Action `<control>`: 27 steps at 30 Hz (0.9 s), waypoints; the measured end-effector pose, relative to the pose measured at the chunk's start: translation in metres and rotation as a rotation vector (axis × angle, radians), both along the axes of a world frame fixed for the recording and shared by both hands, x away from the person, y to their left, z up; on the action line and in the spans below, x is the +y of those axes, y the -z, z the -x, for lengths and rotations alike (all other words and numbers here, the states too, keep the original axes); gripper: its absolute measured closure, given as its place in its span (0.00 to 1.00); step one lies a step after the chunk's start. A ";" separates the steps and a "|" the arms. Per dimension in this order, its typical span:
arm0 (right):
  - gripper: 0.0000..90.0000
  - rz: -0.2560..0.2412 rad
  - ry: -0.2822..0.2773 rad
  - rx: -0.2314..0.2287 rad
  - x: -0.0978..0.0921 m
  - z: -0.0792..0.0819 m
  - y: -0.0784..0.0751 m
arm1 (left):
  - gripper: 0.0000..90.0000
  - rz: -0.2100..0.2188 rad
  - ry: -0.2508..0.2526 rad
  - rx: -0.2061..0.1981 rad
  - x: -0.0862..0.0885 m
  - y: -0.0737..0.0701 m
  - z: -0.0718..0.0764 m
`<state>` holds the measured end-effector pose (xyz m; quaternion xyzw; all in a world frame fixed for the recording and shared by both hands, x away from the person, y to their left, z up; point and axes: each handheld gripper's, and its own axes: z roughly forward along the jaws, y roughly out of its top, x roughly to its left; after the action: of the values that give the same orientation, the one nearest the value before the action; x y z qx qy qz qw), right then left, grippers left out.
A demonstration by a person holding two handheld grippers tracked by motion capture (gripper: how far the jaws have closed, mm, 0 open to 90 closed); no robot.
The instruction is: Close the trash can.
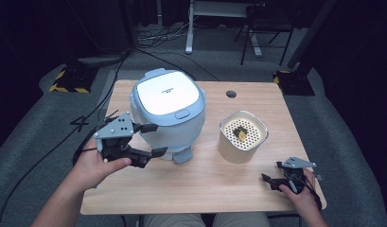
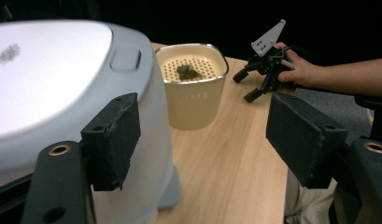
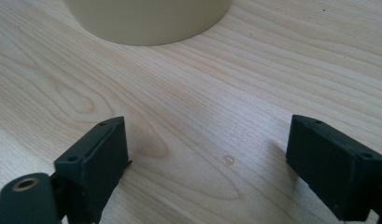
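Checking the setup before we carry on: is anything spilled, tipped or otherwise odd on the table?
Nothing stands out. The blue-grey appliance stands upright with its lid shut, and the cream basket beside it is upright, with a small dark-yellow lump resting on its perforated floor. No spill shows on the table.

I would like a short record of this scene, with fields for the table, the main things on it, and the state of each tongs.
table: wooden table, hole near far edge
appliance: closed white and pale blue cooker, at left
container: cream basket with holes in its floor, right of the cooker, a dark scrap inside
left tongs: open, beside the cooker's front left
right tongs: open, low over bare wood near the basket
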<state>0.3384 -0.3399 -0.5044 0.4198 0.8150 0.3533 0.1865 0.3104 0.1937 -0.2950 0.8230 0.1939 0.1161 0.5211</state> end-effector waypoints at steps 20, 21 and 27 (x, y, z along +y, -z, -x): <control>0.14 0.000 -0.005 0.001 0.000 -0.001 0.000 | 0.32 -0.001 -0.135 0.105 0.006 0.112 0.005; 0.14 0.000 -0.006 0.000 0.000 -0.001 0.000 | 0.32 -0.004 -0.139 0.106 0.006 0.115 0.005; 0.14 -0.001 -0.007 0.000 0.001 -0.001 0.000 | 0.32 -0.008 -0.179 0.134 0.010 0.146 0.002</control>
<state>0.3394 -0.3393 -0.5044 0.4170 0.8162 0.3544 0.1852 0.3081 0.2035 -0.4406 0.8104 0.3005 0.1075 0.4914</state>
